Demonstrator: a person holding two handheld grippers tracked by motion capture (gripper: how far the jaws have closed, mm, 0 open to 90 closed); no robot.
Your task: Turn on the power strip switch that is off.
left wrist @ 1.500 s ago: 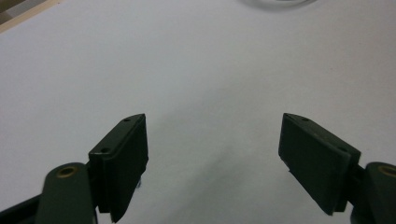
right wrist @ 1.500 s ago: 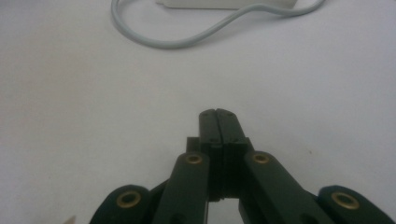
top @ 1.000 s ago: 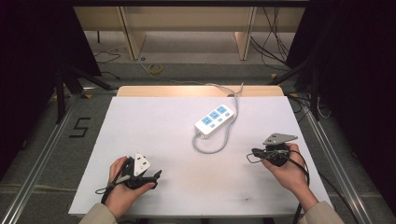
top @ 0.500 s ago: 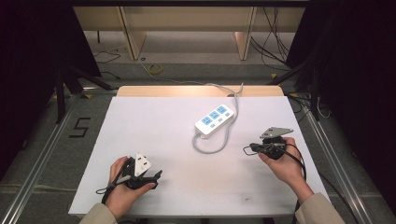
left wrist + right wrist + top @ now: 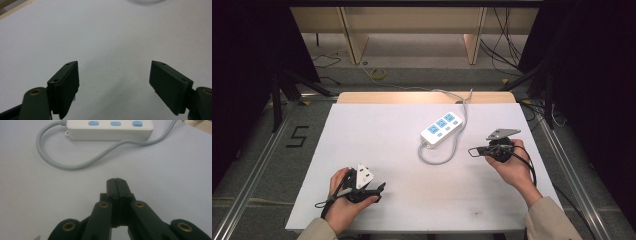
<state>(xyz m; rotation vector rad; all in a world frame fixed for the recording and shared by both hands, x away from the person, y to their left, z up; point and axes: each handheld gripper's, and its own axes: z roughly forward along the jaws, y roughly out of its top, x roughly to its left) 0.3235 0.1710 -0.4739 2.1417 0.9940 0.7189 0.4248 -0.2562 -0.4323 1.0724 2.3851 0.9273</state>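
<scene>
White power strip (image 5: 441,128) on table (image 5: 377,135), cable (image 5: 443,159) looped

power strip (image 5: 110,129) cut off by top edge, its cable (image 5: 464,97) running off the table's (image 5: 377,130) far edge

The power strip (image 5: 110,128) looks like smooth white plastic with a slight sheen, its buttons blue plastic, its grey cord (image 5: 75,165) rubbery and matt. The surface (image 5: 377,135) is covered in a matt white sheet over pale wood at the far edge. The right tongs (image 5: 116,182) are matt black plastic with brass-coloured rivets
</scene>
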